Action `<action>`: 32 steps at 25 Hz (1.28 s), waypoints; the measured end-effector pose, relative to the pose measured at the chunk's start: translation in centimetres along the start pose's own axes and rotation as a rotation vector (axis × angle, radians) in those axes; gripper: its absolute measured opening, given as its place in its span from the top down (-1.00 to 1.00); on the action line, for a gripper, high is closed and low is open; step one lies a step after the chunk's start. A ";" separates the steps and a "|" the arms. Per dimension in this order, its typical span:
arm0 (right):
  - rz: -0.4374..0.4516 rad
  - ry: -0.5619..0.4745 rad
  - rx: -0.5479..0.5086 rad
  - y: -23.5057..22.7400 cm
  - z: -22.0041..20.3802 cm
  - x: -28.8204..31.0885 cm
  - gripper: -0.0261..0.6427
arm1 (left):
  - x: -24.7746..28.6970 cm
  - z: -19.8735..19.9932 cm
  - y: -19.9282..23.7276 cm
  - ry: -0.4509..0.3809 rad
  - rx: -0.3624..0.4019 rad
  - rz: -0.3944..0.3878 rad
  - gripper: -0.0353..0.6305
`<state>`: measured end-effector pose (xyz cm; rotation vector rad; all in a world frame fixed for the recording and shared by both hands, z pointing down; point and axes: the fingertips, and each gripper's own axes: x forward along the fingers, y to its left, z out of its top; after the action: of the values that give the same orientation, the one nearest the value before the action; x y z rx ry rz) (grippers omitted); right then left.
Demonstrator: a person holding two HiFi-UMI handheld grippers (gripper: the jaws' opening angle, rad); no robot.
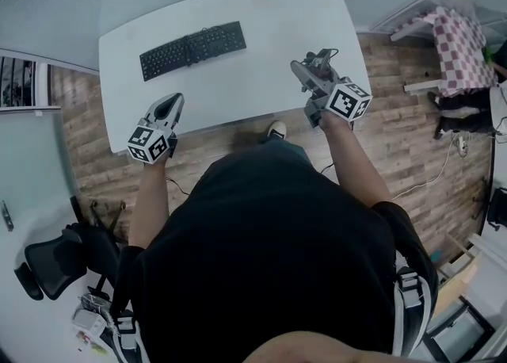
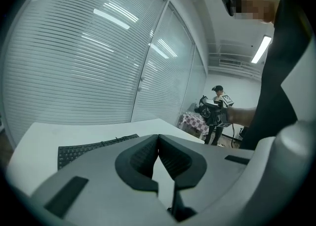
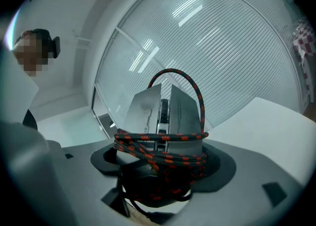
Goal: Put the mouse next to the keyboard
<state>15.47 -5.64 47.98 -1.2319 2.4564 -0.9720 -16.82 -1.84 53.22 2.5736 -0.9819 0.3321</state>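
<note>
Two tongs. Right gripper [image 3: 160,138] clamped on mouse [image 3: 163,109], braided cord [image 3: 158,153] wound round it, over right side of table [image 1: 269,21]. Left gripper [image 1: 168,105]: jaws together, empty. Keyboard [image 1: 192,49] at table left, well apart from mouse. Step judged: carry. Next: traverse left, set down just beside keyboard.

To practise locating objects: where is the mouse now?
The mouse sits in the right gripper's jaws over the table's right side, cable wound round it, far from the keyboard at the left.
</note>
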 end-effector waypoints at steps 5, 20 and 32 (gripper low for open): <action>0.018 0.020 0.011 -2.9 1.8 1.0 -0.24 | 3.6 0.3 -0.8 0.019 -0.017 0.005 0.82; 0.026 0.016 0.019 -6.7 4.9 0.5 -0.24 | 8.4 2.2 -2.6 0.058 -0.006 0.012 0.82; 0.014 0.026 0.030 -9.5 5.8 -0.9 -0.24 | 12.9 5.1 -6.2 0.038 0.013 -0.068 0.82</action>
<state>24.73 -11.64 49.68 -1.1982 2.4575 -1.0230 -2.80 -7.33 51.46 2.5953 -0.8792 0.3683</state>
